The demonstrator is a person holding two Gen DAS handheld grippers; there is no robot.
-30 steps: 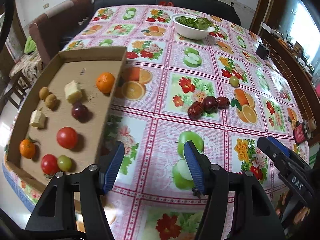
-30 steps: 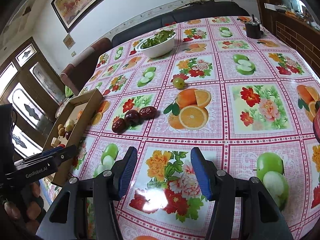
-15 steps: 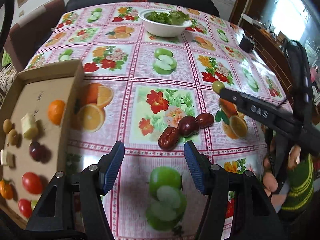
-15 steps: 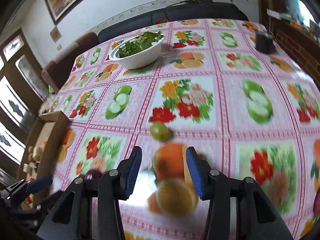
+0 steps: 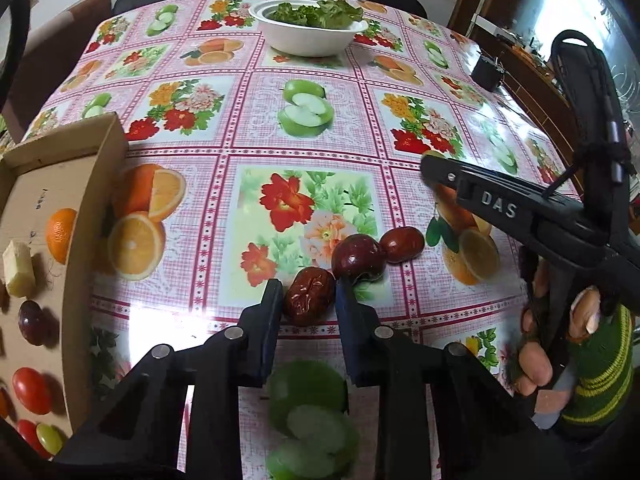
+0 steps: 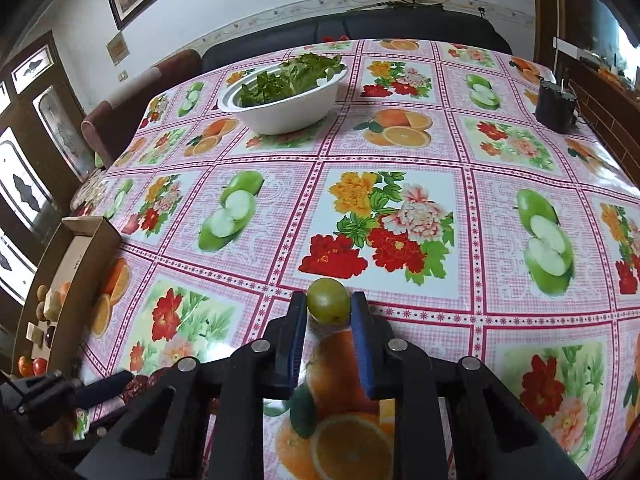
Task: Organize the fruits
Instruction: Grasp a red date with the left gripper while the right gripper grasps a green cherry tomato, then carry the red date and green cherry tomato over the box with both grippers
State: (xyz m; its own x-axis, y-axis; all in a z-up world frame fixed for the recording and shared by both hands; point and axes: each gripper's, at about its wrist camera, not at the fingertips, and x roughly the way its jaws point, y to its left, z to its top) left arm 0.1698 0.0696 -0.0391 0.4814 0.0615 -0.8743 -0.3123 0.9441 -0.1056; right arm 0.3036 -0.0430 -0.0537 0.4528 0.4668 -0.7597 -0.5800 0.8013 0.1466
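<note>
Both claws just closed: left claw [image 5: 309, 300] pinches wrinkled date [image 5: 309, 296], right claw [image 6: 329, 312] green grape [image 6: 328, 301]

glossy tablecloth [image 5: 308, 152], matt cardboard tray [image 5: 100, 152], seemingly plastic bowl [image 6: 288, 116]

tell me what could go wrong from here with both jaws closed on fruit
1. The left gripper has just closed on the wrinkled date, whose neighbour, the dark round fruit, touches the right-hand jaw. Lifting may nudge it and set it rolling.
2. The right gripper has just closed on the green grape, held only at the jaw tips. It is round and smooth, so it might squirt out or bruise.
3. The box has a raised wall, which could snag a low carry.
</note>
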